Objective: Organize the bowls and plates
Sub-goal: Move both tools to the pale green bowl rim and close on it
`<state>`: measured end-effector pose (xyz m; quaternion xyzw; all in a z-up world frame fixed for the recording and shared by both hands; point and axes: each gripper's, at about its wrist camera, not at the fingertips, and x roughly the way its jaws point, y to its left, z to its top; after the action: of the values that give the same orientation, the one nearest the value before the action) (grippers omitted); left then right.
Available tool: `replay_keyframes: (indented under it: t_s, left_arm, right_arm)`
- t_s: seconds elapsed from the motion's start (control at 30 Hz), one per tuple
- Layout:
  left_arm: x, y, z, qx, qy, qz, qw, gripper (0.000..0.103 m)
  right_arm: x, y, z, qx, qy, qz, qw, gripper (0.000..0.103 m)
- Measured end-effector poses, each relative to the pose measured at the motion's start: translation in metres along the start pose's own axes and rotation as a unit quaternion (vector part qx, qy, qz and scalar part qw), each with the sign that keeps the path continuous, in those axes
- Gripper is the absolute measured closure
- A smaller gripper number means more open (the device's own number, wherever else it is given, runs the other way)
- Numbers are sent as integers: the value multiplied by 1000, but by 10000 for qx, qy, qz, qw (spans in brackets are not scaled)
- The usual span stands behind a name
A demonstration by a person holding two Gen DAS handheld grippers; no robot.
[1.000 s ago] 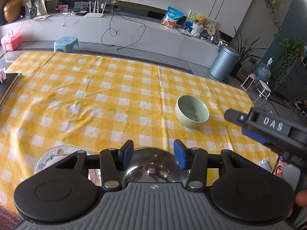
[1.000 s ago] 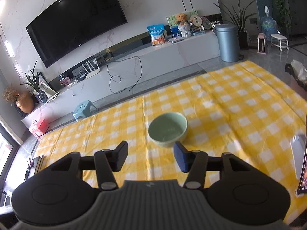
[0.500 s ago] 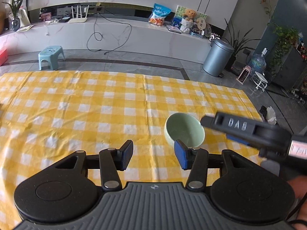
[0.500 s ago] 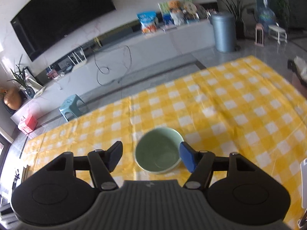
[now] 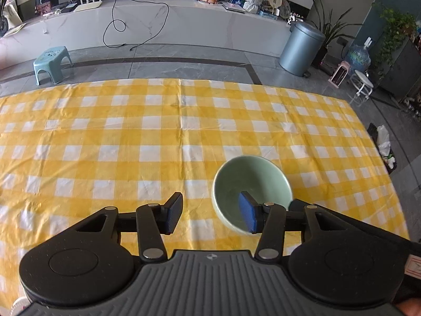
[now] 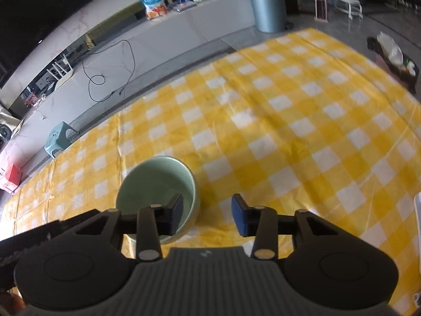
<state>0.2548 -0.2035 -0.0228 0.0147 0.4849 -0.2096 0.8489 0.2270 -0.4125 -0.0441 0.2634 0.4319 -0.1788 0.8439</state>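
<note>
Left gripper point(image 5: 209, 217): jaws apart, nothing between them but checked cloth; right-hand finger point(image 5: 248, 216) hanging over the near rim of the green bowl point(image 5: 252, 181), not visibly pressing on it. Bowl just ahead and to the right of the gap, upright, apparently empty.

Right gripper point(image 6: 208, 217): jaws closing, gap narrow; left-hand finger point(image 6: 175, 212) inside the bowl point(image 6: 158, 184), other finger outside, the bowl's right wall roughly between them. No firm pinch on the wall visible as yet.

Further out: yellow checked tablecloth point(image 5: 131, 137), bare ahead of both grippers. No plates or other bowls within either view apart from a sliver of something pale at the left view's lower-left corner, too small to name.

Progress, as a judgement: early in this step, bowl not yet lifted, grasp only forming. Left to do: securing the rim, carrying the bowl to its stack or spot, neither in sight.
</note>
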Motion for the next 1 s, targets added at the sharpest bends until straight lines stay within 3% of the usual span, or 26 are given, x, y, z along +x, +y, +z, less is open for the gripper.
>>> replay_keyframes:
  t_s: [0.17,0.27,0.5,0.6,0.67,1.0]
  left_arm:
    - [21,0,4,-24,146,-55,9999,47]
    - [31,-2,5,40,225,-47,9997,53]
    - [52,1,4,-101,531,-103,9985,81]
    - [57,3,3,-190,624,-125,9978,91]
    - [57,5,3,-219,613,-179,9977,92]
    - [44,9,3,-207,620,-177,9977,94]
  right_arm:
    - [3,2,2,-18,-4,77,10000,72]
    - [9,-1,2,111,115,131,9998,75]
    - [22,-1,0,275,337,198,9989,81]
    - [26,-2,-2,343,392,293,9982,87]
    - [29,-4,-1,481,471,426,9968,92]
    - [22,0,-4,442,554,416,9966,93]
